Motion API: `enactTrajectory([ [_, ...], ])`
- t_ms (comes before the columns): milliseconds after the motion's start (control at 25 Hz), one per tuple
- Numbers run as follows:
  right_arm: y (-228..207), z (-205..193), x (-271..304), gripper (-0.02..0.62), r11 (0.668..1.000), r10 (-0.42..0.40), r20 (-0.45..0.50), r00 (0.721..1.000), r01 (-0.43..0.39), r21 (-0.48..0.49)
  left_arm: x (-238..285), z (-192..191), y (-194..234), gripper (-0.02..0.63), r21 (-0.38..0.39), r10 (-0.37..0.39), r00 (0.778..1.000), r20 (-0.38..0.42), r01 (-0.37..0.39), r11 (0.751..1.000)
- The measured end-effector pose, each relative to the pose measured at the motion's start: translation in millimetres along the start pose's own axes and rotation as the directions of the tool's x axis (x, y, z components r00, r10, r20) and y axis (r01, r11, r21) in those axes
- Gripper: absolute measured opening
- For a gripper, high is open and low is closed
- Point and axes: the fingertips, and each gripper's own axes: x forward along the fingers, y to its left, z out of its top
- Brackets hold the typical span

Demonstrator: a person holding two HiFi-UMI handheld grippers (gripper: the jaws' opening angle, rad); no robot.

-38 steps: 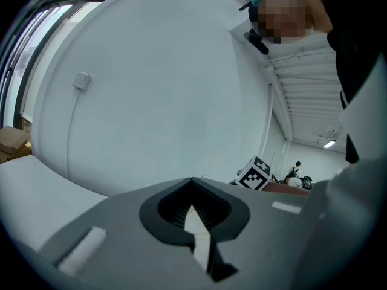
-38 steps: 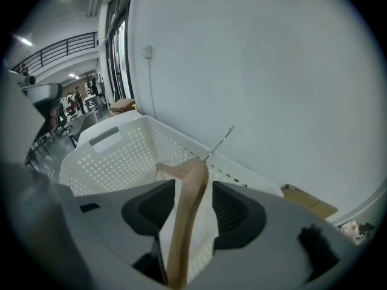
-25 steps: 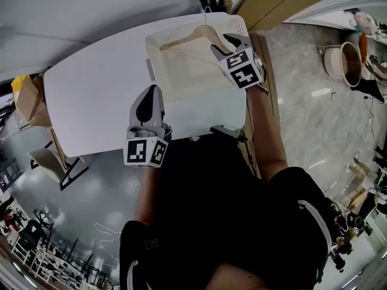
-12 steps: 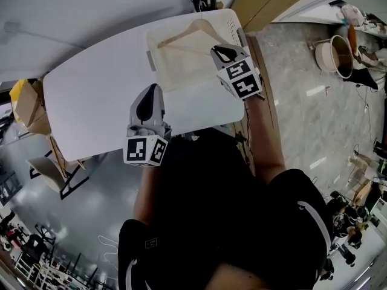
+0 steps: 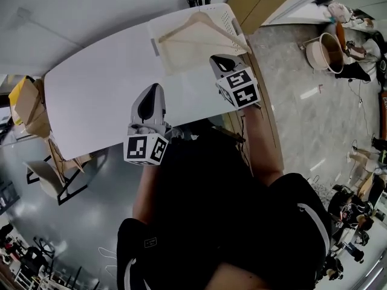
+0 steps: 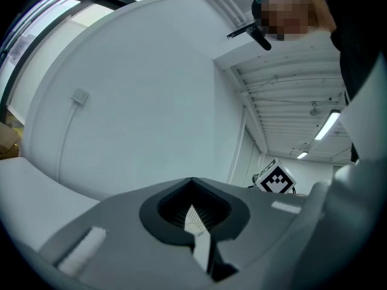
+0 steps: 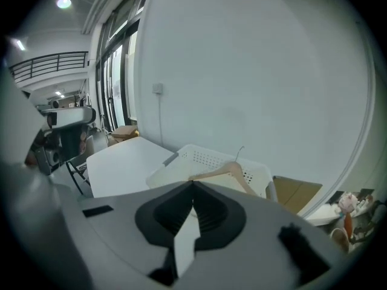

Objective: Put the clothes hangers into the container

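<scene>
A wooden clothes hanger (image 5: 198, 26) (image 7: 228, 169) lies inside the white perforated container (image 5: 227, 14) (image 7: 204, 158) at the table's far right corner. My right gripper (image 5: 220, 60) (image 7: 193, 183) hovers on the near side of the container, apart from the hanger. Its jaws have just been closing and now stand shut with nothing between them. My left gripper (image 5: 152, 90) (image 6: 192, 181) is over the white table (image 5: 91, 92) near its front edge, pointing level at the wall, jaws together and empty.
A brown board (image 5: 257, 2) leans behind the container. A cardboard box (image 5: 27, 98) and a chair (image 5: 45, 174) stand left of the table. A round bucket (image 5: 320, 50) sits on the floor at the right.
The right gripper has pulled back from the hanger in the container toward the person and closed its jaws. The left gripper has hardly shifted in the picture.
</scene>
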Motion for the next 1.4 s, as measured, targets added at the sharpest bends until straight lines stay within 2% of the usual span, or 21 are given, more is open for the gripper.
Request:
enactTrajectory([
  [320, 60, -20, -53, 0.017, 0.99, -0.045, 0.072, 0.996, 0.034, 0.14, -64, -3, -11, 0.006, -0.005, -0.035, 0.999, -0.006, 0.035, 0.999],
  [560, 87, -31, -86, 0.017, 0.973, -0.106, 0.119, 0.987, 0.078, 0.215, -85, -4, -18, 0.006, -0.004, -0.062, 0.998, -0.01, 0.062, 0.998],
  [760, 92, -33, -109, 0.017, 0.964, -0.136, 0.156, 0.978, 0.095, 0.248, -85, -9, -32, 0.006, -0.012, -0.089, 0.996, -0.017, 0.089, 0.996],
  [960, 89, -42, -121, 0.015, 0.953, -0.131, 0.174, 0.976, 0.076, 0.292, -77, -10, -43, 0.006, -0.008, -0.099, 0.995, -0.021, 0.098, 0.995],
  [1400, 91, -60, -133, 0.015, 0.956, -0.114, 0.193, 0.975, 0.054, 0.288, -70, -18, -67, 0.006, 0.009, -0.11, 0.993, -0.038, 0.111, 0.994],
])
